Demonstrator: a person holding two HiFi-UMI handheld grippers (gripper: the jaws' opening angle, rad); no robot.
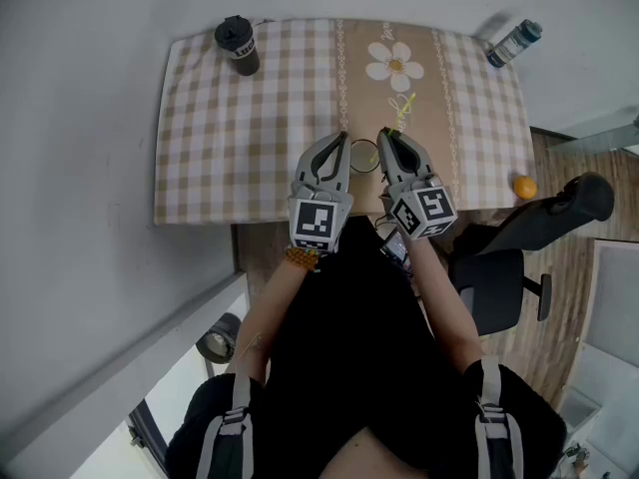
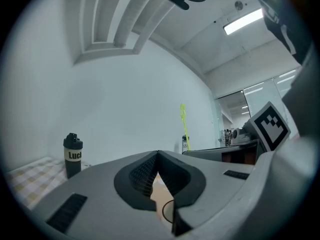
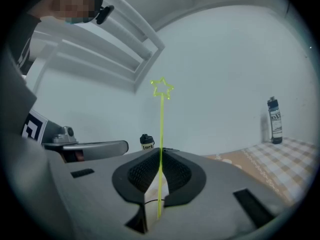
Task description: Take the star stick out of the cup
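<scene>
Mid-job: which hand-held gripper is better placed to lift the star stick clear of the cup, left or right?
Right. The right hand-held gripper is closed on the star stick, which stands upright between its jaws. The left hand-held gripper has its jaws together with no stick between them.

Two tongs [image 1: 343, 138] [image 1: 383, 134], one star stick [image 3: 161, 119], one cup [image 1: 363, 156], one black tumbler [image 1: 238, 45], one water bottle [image 1: 514, 43], one orange [image 1: 525, 187], one chair [image 1: 499, 267]
</scene>
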